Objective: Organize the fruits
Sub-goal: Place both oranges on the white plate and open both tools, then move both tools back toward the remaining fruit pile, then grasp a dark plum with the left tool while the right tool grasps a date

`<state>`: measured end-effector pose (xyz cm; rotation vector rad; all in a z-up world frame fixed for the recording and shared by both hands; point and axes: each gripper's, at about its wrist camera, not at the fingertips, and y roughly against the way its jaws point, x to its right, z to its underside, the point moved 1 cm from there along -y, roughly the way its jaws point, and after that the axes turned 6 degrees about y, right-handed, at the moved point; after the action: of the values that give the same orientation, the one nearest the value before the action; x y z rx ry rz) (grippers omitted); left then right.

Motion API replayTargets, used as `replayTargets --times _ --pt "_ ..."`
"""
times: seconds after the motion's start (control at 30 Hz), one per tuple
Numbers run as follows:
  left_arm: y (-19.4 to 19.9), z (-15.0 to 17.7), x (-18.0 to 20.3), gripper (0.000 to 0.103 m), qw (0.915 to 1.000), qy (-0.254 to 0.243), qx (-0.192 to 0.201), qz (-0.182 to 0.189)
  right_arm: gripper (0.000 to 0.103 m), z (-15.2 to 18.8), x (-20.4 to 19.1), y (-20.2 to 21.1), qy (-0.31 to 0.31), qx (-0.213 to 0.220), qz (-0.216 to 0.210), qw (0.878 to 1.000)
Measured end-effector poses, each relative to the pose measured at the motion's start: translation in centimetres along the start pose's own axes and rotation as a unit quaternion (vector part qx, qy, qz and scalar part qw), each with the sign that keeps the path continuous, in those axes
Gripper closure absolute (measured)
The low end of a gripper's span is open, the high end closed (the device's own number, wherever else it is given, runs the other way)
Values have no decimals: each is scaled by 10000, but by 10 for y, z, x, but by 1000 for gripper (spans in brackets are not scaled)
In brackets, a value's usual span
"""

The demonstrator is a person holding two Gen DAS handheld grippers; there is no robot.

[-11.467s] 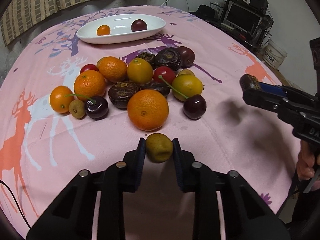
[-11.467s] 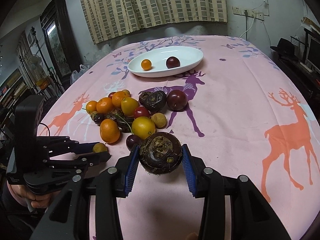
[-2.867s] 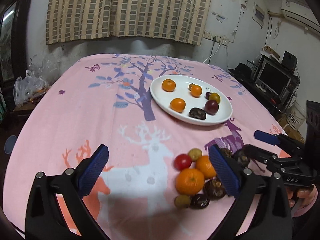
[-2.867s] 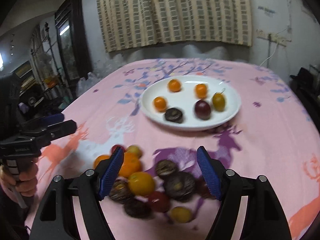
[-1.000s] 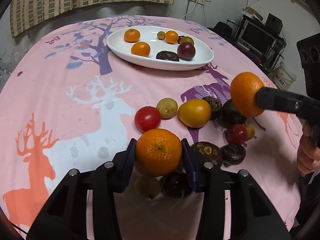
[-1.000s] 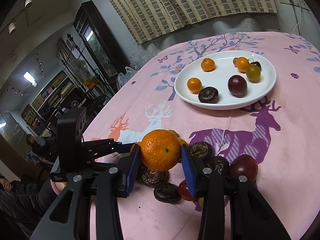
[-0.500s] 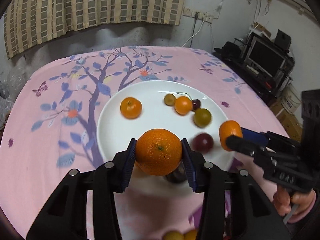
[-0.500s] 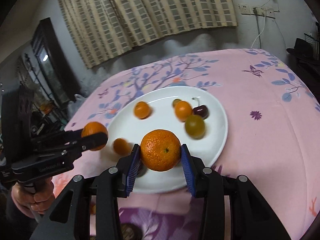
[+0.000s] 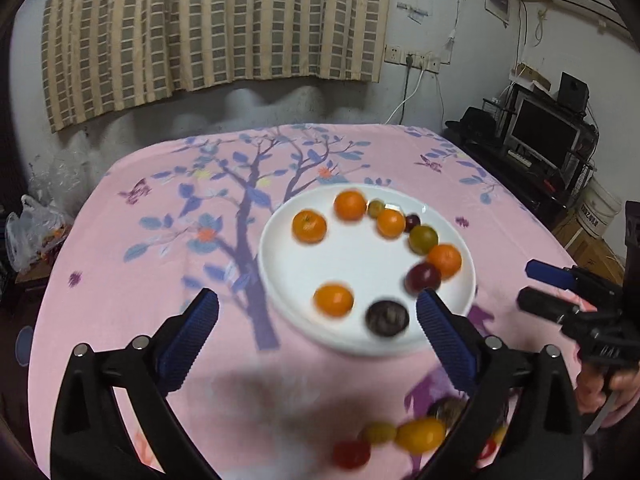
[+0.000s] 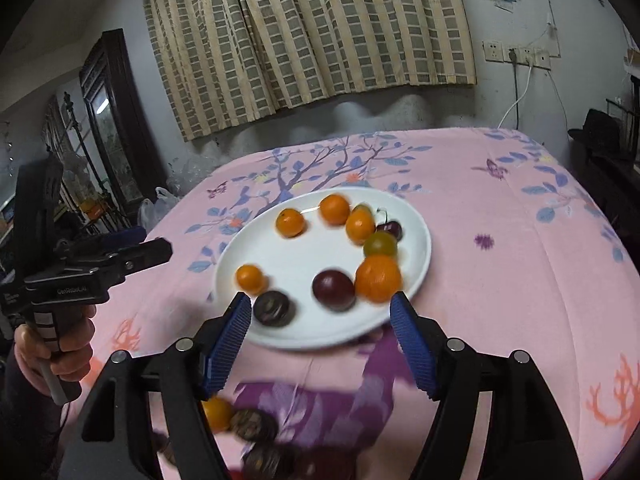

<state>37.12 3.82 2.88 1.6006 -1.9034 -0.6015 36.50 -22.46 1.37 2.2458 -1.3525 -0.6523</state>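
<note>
A white oval plate (image 9: 280, 280) is sitting on a counter covered by a pink cloth (image 9: 160, 240) printed with blue-leafed trees and deer. Fruit is lying scattered across the plate, slightly blurred. Five oranges are showing: two near the far rim (image 9: 350, 205), one just beside them (image 9: 391, 223), one toward the near left (image 9: 333, 299), and a larger orange (image 10: 378, 278) at the right edge. A dark purple plum (image 10: 333, 290) is touching that larger orange, a wrinkled dark fruit (image 10: 274, 308) is lying near the front rim, a yellow-green fruit (image 10: 380, 245) is resting above the larger orange, and a cherry (image 10: 394, 229) with a stem is sitting beside it.

The left gripper (image 9: 318, 328) is hovering in front of the plate with its blue-padded jaws opening wide and nothing between them. The right gripper (image 10: 322, 338) is hanging over the near rim of the plate, its jaws also opening, gripping nothing. A hand (image 10: 52, 344) is holding the left gripper's handle at the left of the right wrist view.

More fruit is lying on the cloth nearer the cameras, well apart from the plate: a yellow fruit (image 9: 420, 435), a small red one (image 9: 352, 454), and dark wrinkled fruits (image 10: 254, 424), all blurred. A checked curtain (image 9: 200, 28) is hanging behind the counter.
</note>
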Motion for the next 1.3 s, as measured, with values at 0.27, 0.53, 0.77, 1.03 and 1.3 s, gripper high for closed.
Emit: replayTargets --times 0.27,0.53,0.77,1.03,1.3 --pt "53 89 -27 5 9999 -63 -71 130 31 67 -68 53 532 -267 -326 9977" --pt "64 125 -58 5 9986 507 -138 83 53 117 -112 36 501 -1157 -239 9917" --pt "83 125 -63 5 9980 595 110 192 58 124 -114 10 184 -1471 -104 9889" --pt "89 126 -60 5 9987 431 199 180 65 119 -112 -5 150 -1509 34 9884" --pt "82 147 -9 24 9940 -809 -93 724 65 124 -105 36 -106 -1096 -63 9939"
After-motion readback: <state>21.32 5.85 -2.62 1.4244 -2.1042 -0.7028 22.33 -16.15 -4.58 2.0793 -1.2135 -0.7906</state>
